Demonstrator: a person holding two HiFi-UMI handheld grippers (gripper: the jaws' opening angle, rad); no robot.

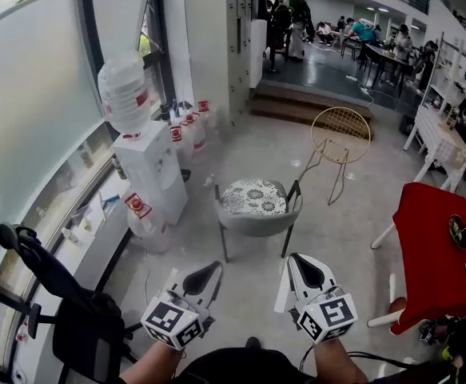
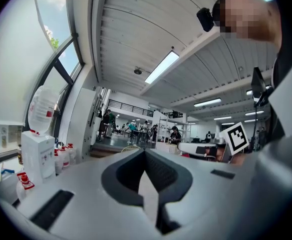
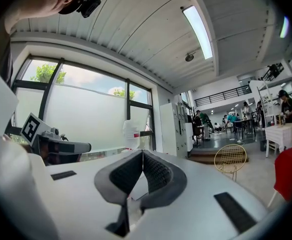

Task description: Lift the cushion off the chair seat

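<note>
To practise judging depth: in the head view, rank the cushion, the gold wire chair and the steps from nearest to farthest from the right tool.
1. cushion: on the grey chair, just ahead of the right tool, slightly left.
2. gold wire chair: farther ahead, a little to the right.
3. steps: farthest, at the back of the room.

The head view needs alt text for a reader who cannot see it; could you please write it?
A patterned cushion lies on a grey chair, ahead of the left gripper and right gripper, both shut and empty. A water dispenser stands at the picture's left, a red table at its right.
</note>
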